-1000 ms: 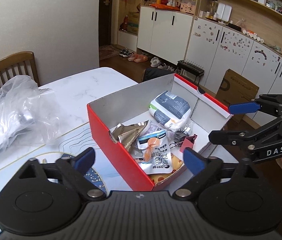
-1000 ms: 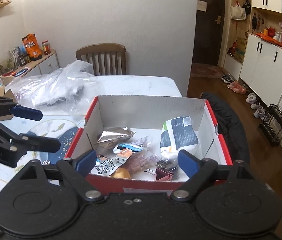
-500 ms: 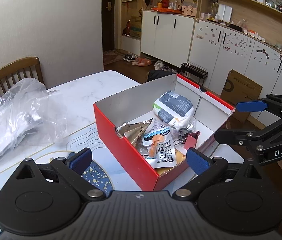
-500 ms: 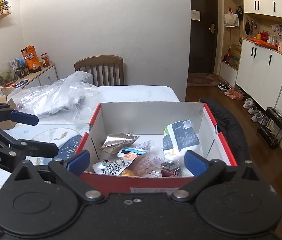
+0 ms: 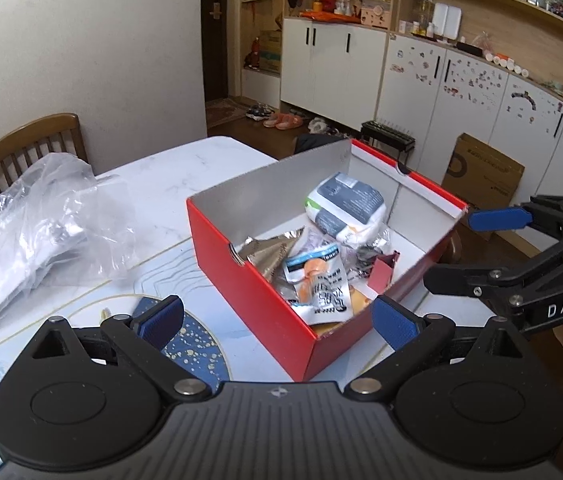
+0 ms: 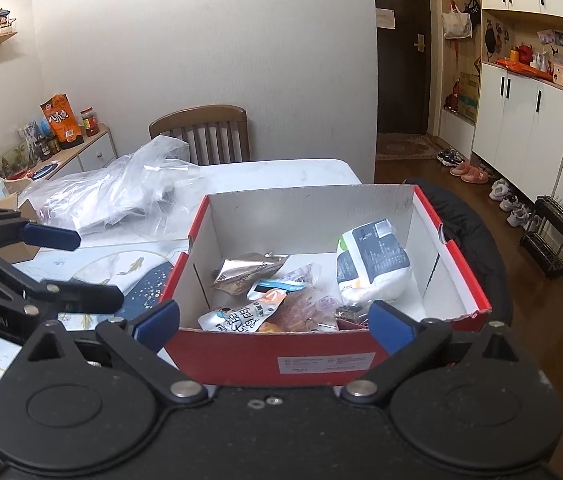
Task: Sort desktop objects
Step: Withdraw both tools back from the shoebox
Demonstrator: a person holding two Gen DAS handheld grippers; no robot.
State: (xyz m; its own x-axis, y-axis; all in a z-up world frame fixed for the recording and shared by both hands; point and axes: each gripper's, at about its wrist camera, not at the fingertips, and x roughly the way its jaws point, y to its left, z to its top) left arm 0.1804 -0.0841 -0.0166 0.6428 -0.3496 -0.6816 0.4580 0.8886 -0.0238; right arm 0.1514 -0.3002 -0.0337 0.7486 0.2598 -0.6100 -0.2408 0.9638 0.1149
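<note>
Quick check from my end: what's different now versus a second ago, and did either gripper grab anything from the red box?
The right gripper spread its jaws slightly wider; nothing is held. Both cameras drew back a little, so the red box sits lower and smaller in view. The left gripper stays open and empty. The packets in the box and the plastic bag on the table lie as before.

The right gripper (image 5: 461,248) carried white letters reading "DAS" on its black arm. The left gripper (image 6: 97,272) showed "enRobot.AI", its start cut off by the frame edge. A white label (image 6: 326,363) on the red box (image 6: 241,354) held print too small to read, perhaps a barcode line.
</note>
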